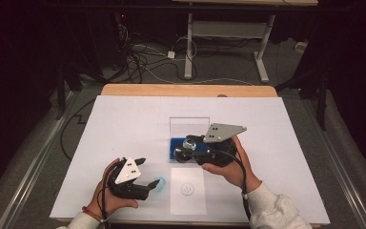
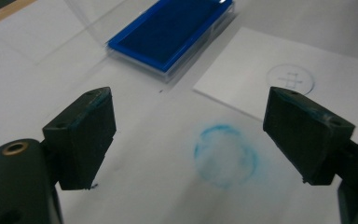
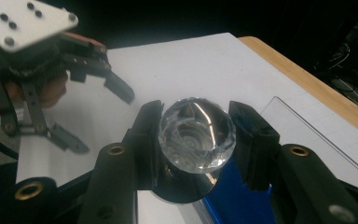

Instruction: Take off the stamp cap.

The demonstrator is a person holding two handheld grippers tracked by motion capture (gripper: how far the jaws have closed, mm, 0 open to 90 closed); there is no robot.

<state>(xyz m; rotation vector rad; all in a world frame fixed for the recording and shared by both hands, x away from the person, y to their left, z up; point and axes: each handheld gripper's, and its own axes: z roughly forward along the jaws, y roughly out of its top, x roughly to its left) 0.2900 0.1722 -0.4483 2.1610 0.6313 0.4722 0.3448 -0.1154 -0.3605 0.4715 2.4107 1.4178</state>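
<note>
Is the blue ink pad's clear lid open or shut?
Open: the clear lid stands up behind the blue ink pad, whose surface lies bare.

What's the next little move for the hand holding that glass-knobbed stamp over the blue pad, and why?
Probably lift the stamp off the blue ink pad and carry it toward the white card. The right tool is shut on its clear knob, its base sits on the pad, and the card bears just one faint print.

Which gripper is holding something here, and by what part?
The right gripper holds the stamp by its clear faceted knob, above the blue ink pad. The left gripper is open, holding nothing.
</note>
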